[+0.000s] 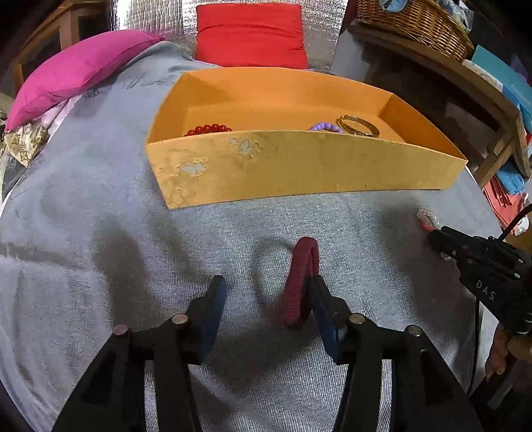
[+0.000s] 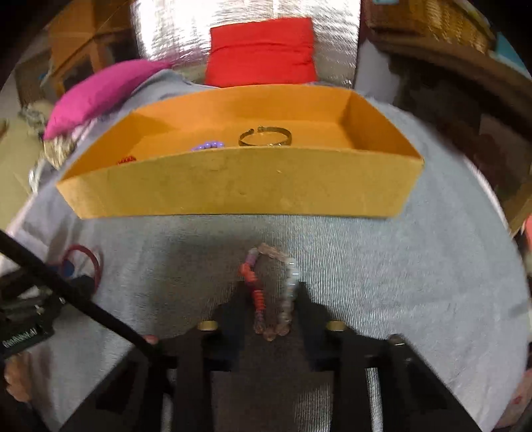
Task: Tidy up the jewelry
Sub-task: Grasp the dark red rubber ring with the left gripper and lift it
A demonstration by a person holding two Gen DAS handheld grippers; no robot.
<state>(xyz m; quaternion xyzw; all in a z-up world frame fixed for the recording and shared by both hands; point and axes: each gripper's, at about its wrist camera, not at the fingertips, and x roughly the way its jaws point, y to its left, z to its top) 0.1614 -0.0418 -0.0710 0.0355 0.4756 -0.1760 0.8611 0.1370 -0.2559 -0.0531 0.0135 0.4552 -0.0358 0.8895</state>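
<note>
Black fingers (image 1: 212, 312), brass pins, blue pads

Right wrist view was motion-blurred, so the beaded bracelet (image 2: 271, 292) betw the right gripper's fingers showed only smeared beads. Box's (image 1: 299, 169) near wall hid most of the red beads (image 1: 207, 129) & purple beads (image 1: 324, 127). Wicker basket (image 1: 415, 23) was cut off at top edge
</note>
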